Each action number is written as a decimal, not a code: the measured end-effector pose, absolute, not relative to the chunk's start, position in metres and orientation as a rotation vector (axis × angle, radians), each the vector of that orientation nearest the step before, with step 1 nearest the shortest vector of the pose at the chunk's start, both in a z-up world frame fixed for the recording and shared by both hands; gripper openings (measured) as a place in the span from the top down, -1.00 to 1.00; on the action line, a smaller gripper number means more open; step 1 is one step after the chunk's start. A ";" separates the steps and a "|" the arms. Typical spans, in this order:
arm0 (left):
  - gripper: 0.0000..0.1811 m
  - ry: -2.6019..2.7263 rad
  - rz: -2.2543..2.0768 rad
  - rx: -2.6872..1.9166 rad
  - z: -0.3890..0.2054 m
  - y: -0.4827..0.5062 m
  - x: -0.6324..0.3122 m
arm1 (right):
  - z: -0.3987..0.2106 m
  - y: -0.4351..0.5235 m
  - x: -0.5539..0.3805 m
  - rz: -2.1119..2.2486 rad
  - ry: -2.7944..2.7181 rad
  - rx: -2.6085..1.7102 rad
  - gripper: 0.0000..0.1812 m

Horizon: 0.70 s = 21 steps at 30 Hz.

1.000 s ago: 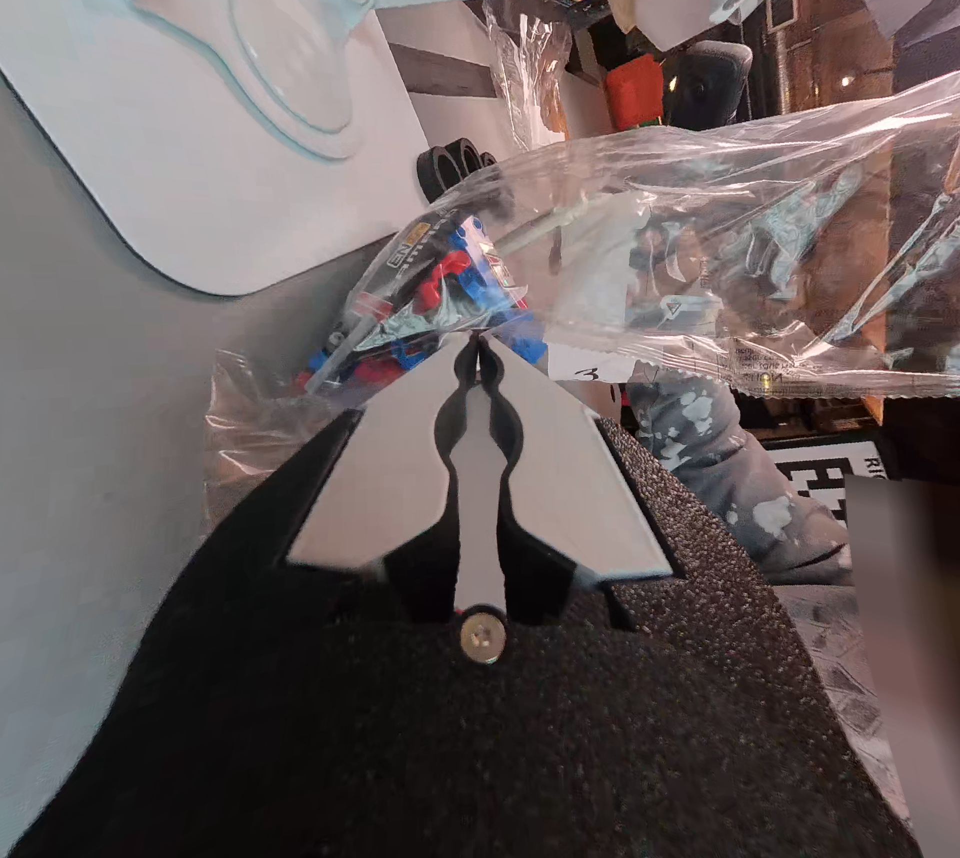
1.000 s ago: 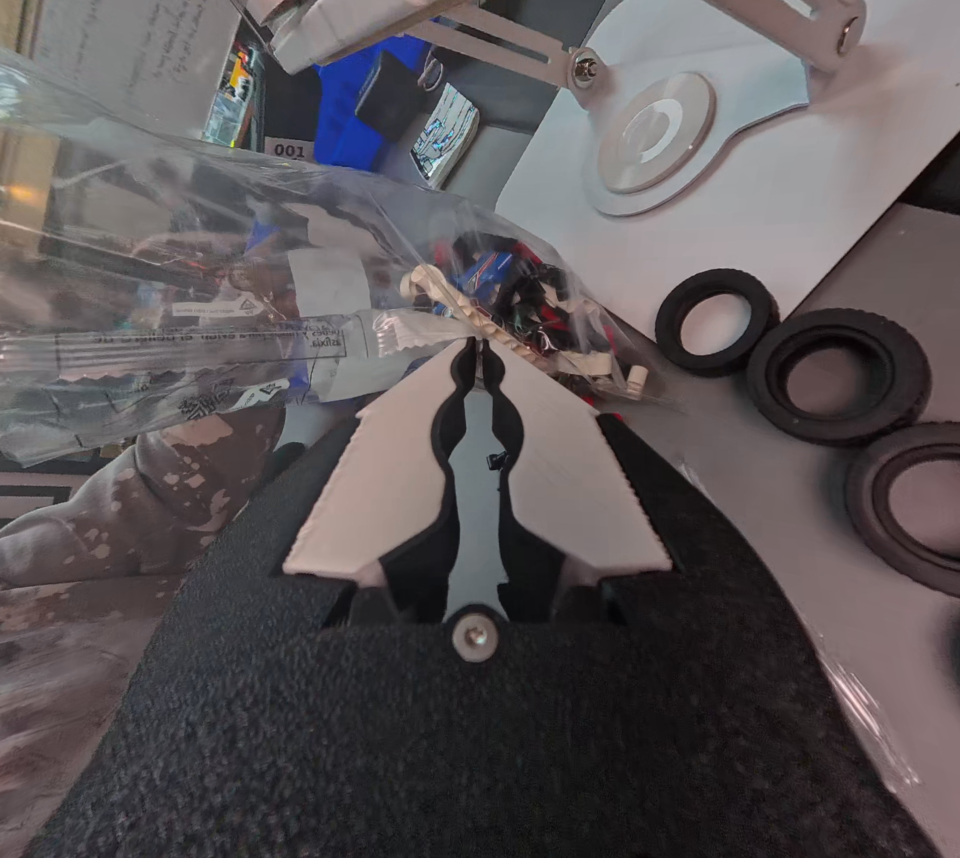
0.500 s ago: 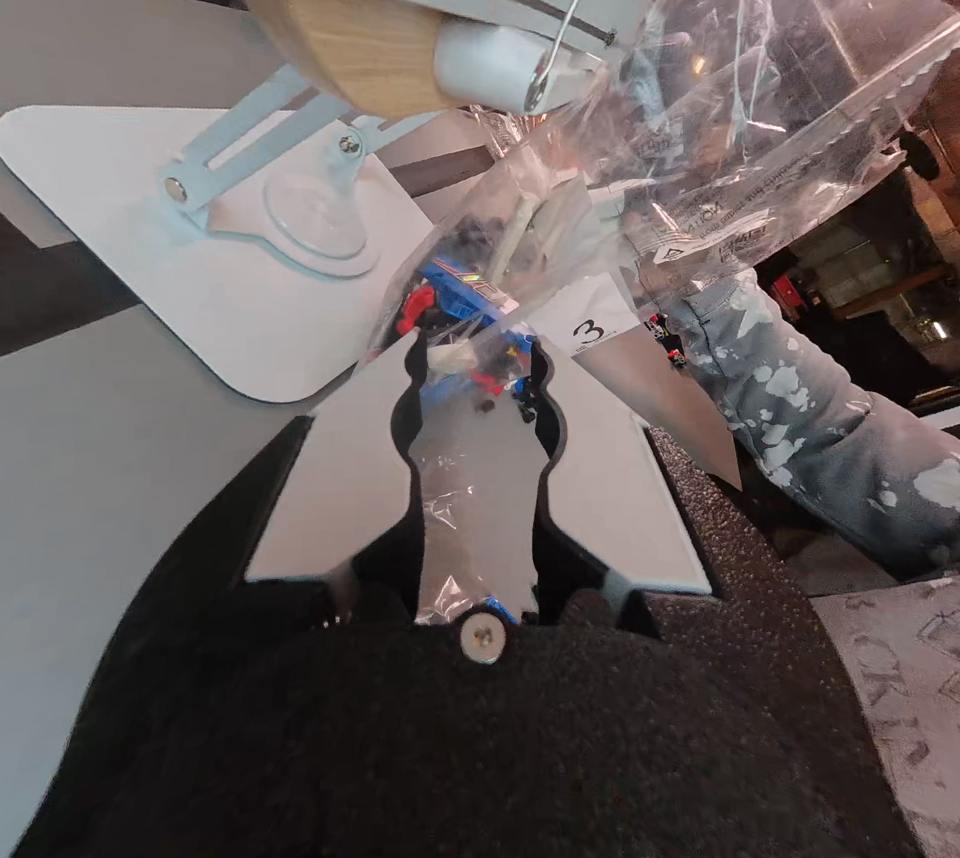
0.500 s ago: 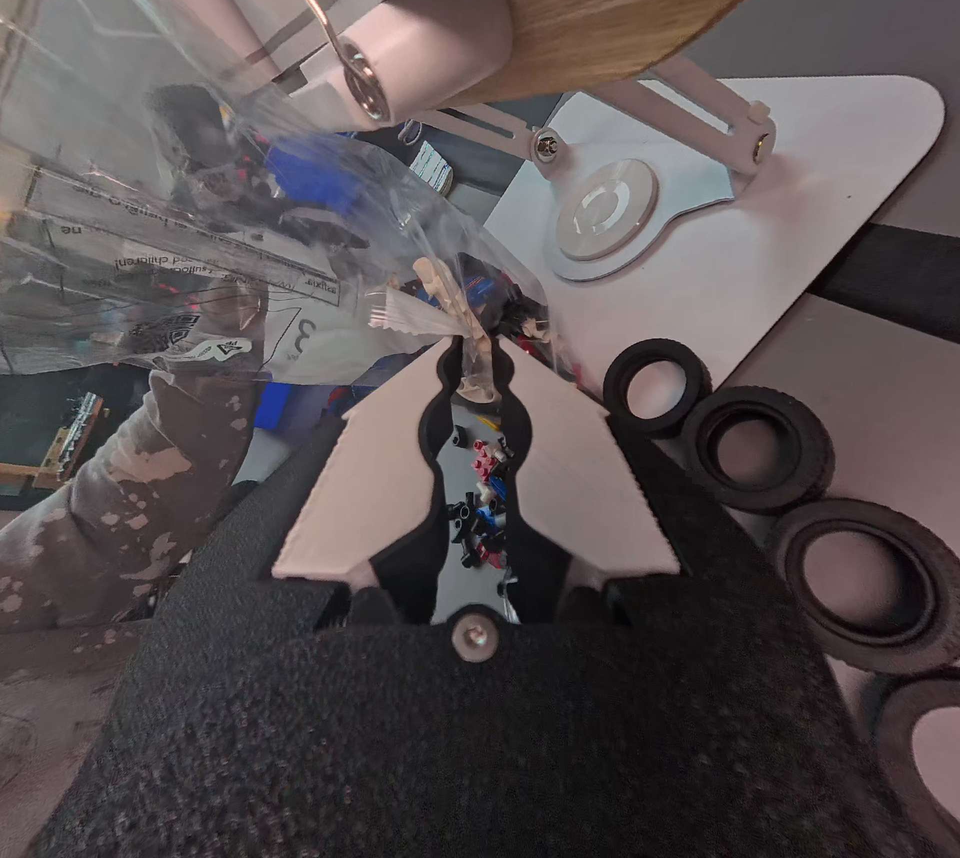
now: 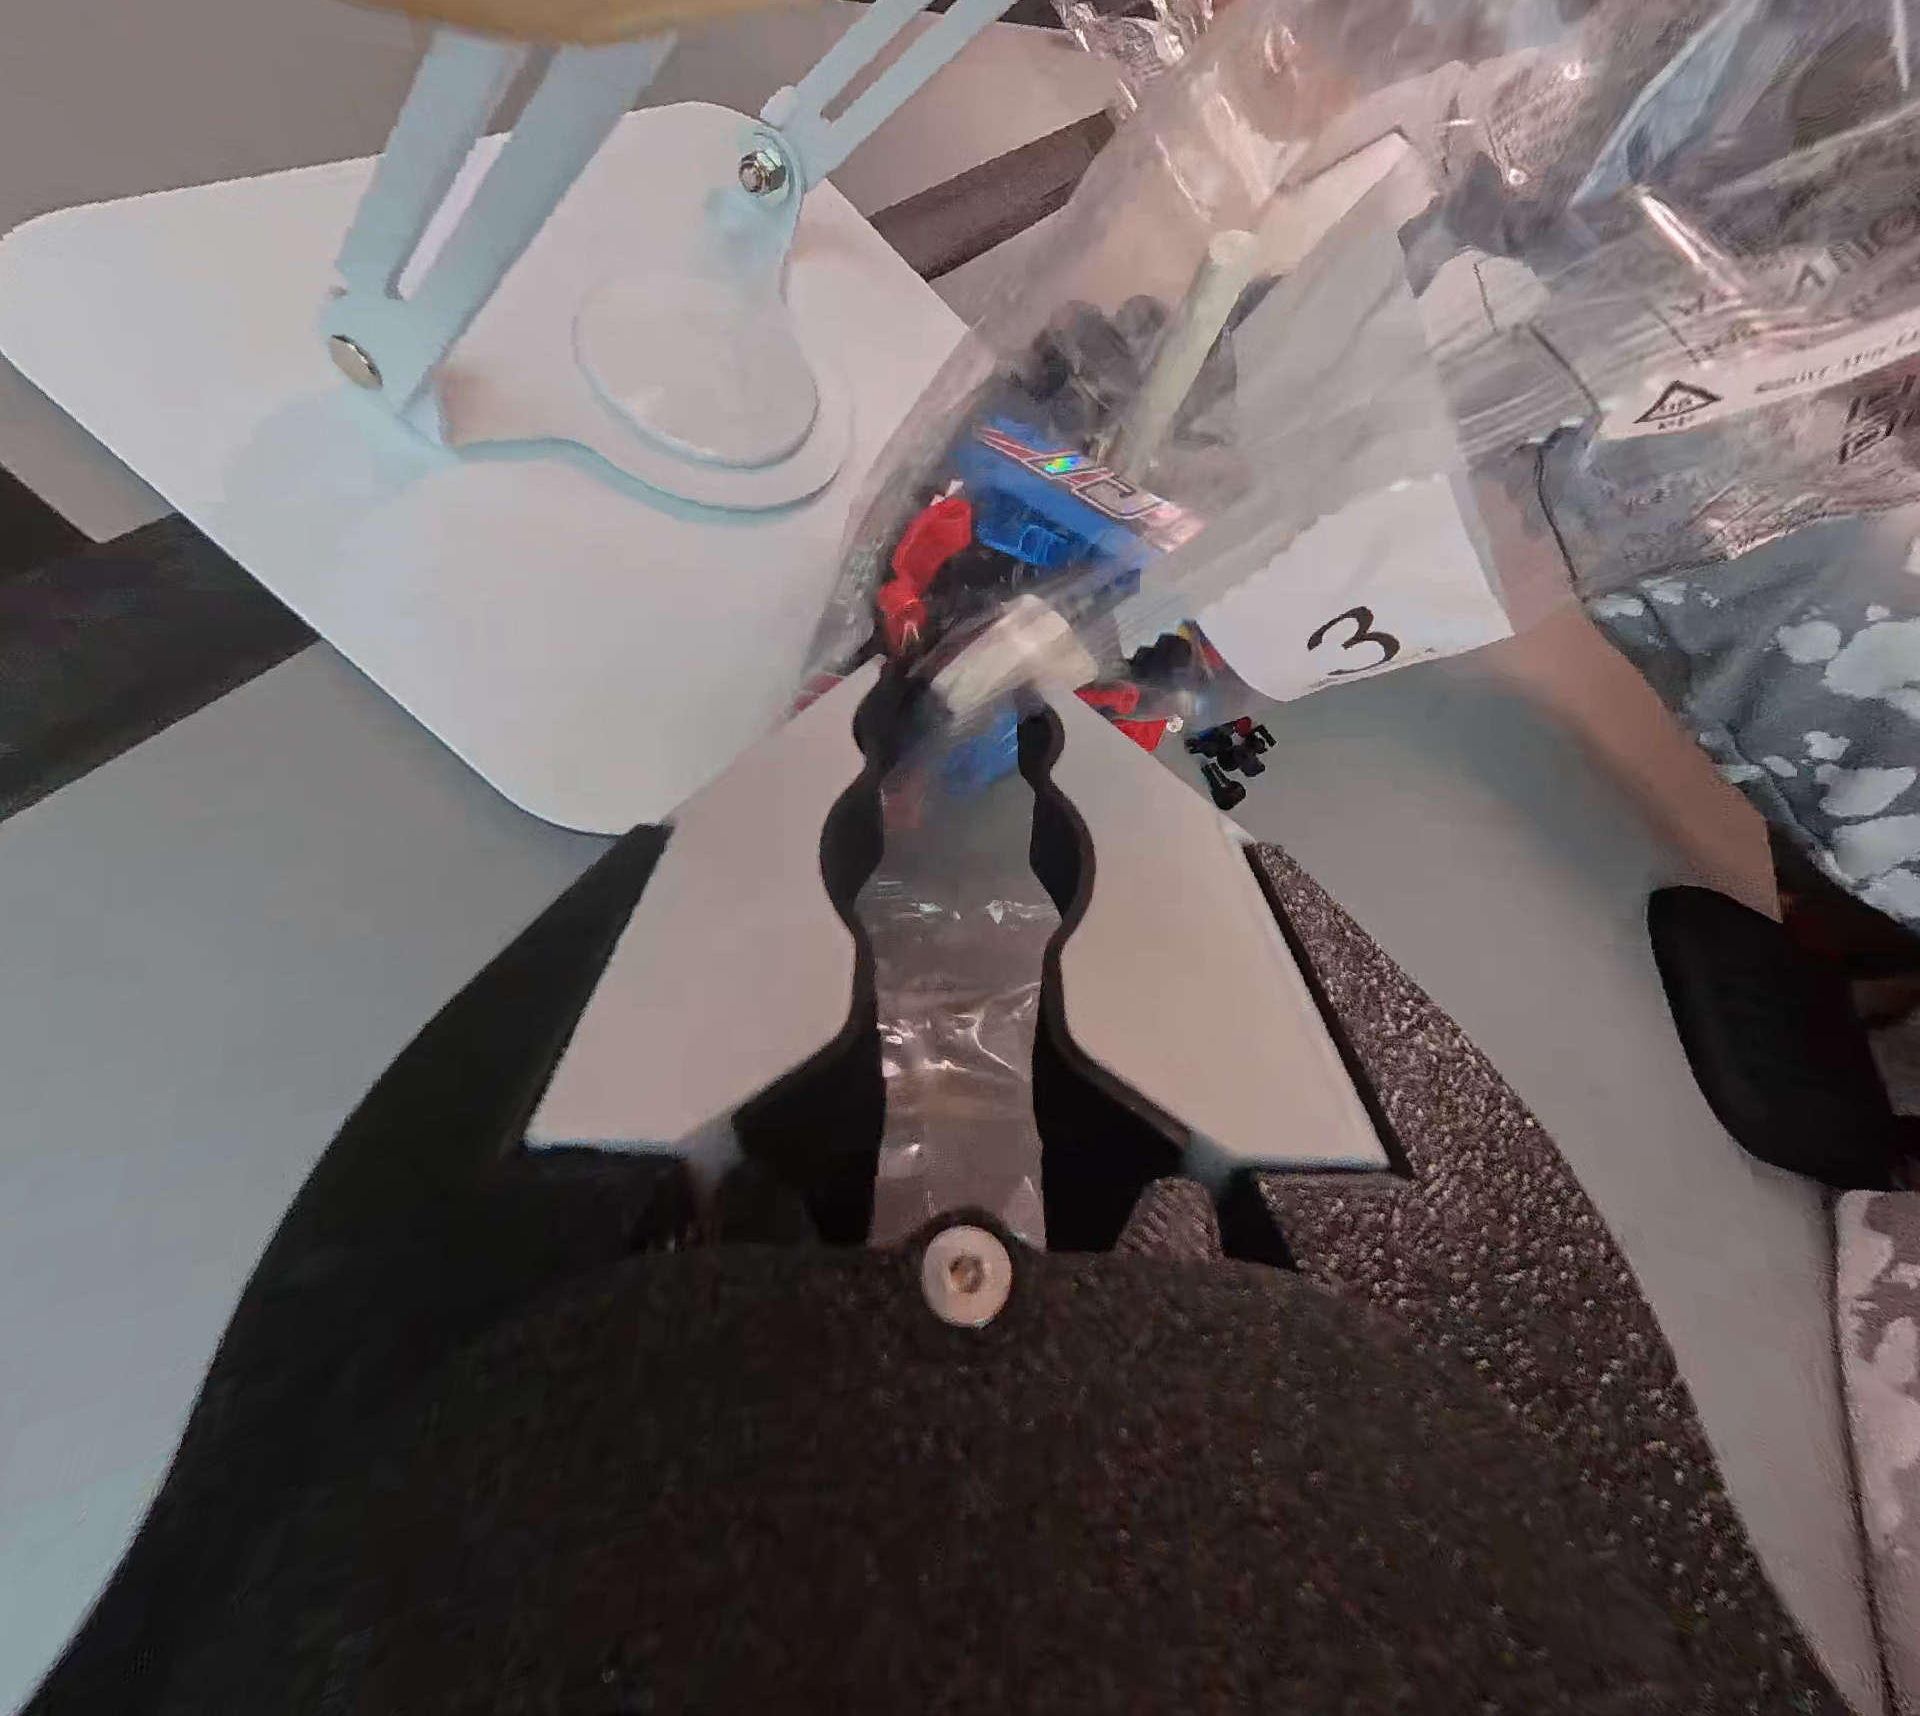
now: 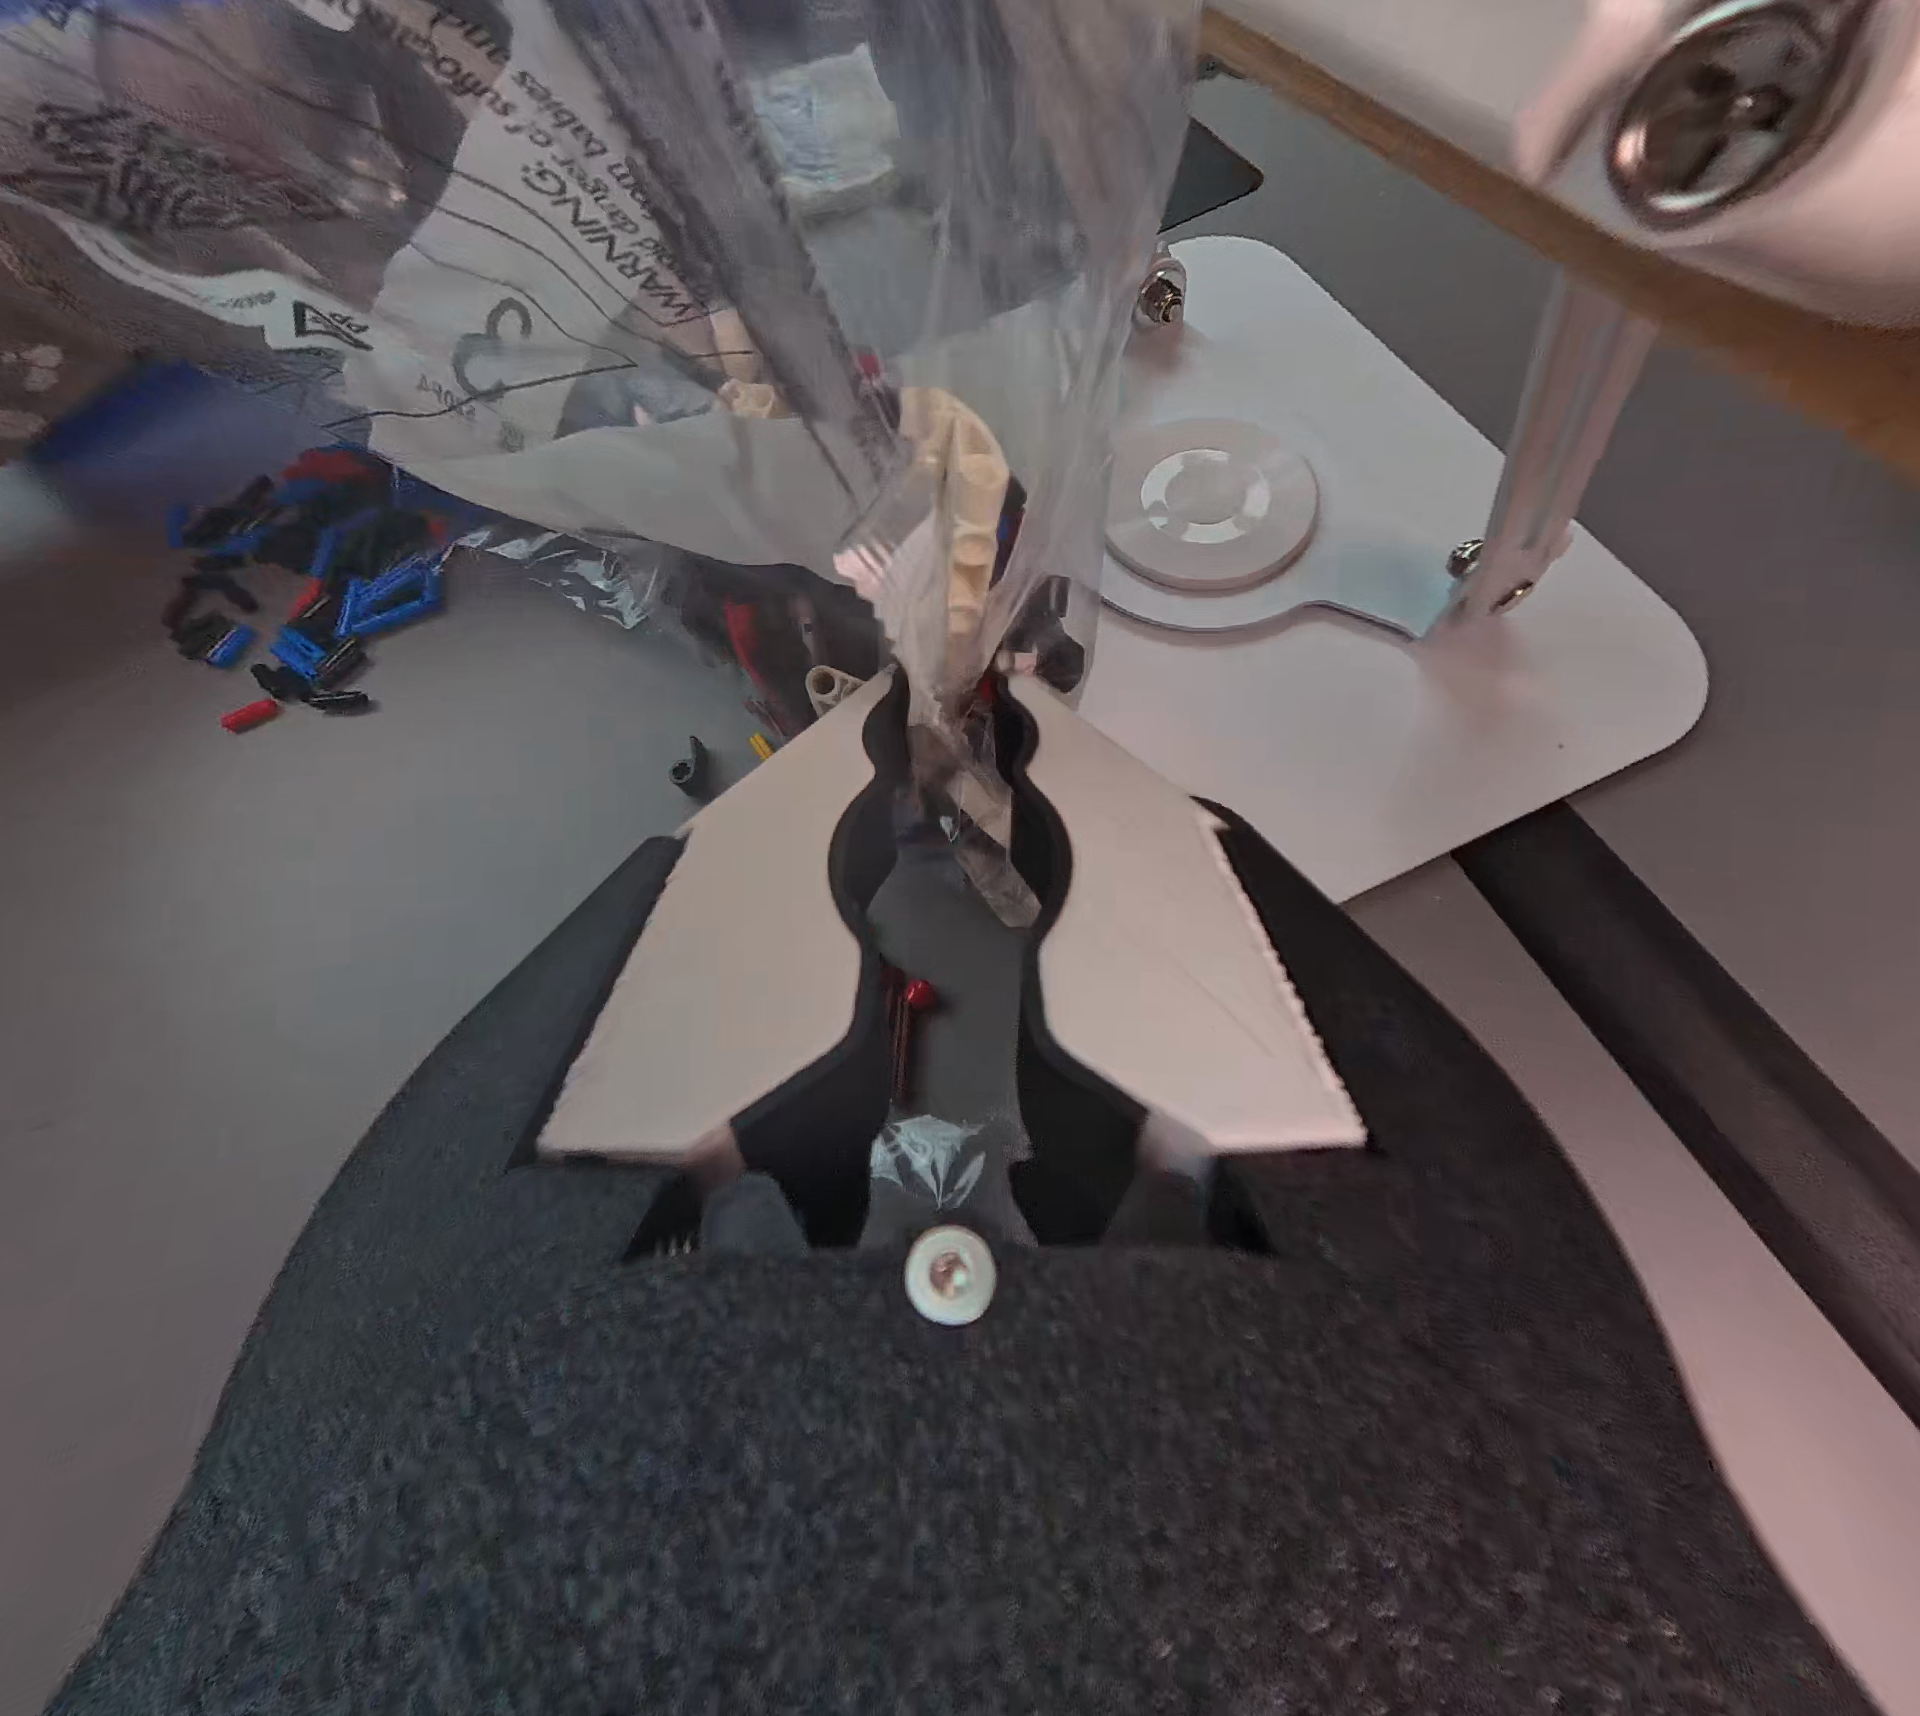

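Grey tabletop (image 6: 312,887) carries scattered small bricks (image 6: 301,606) and a white stand base (image 5: 364,440). Both grippers, left (image 5: 956,710) and right (image 6: 951,690), gape slightly around a clear plastic bag (image 6: 727,264).

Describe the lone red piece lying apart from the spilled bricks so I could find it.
Start at the white stand base in the right wrist view and look far left across the grey table to the pile of blue and black bricks. Just below it lies the red peg, alone and the only red piece there.

Grey table (image 6: 312,887); scattered bricks (image 6: 301,617)
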State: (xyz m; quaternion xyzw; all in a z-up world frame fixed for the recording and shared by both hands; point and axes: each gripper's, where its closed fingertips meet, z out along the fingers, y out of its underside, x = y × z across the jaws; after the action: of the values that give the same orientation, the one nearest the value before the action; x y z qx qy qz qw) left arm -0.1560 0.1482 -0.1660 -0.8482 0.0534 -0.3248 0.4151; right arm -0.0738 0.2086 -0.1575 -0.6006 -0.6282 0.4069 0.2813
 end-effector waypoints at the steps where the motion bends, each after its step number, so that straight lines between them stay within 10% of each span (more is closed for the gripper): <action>1: 0.79 0.086 -0.869 -2.133 -0.166 0.148 -0.156 | -0.158 0.207 -0.073 1.106 -1.686 -1.644 0.85; 21: 0.90 -0.106 -1.403 -2.218 -0.167 0.100 -0.121 | -0.159 0.160 -0.034 1.591 -1.578 -2.145 0.92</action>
State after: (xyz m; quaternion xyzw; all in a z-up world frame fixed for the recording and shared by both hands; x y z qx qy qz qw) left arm -0.1213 0.1005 -0.1673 -0.8167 -0.0390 -0.5165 0.2544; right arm -0.0342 0.1602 -0.1585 -0.6914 -0.5086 0.5128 0.0196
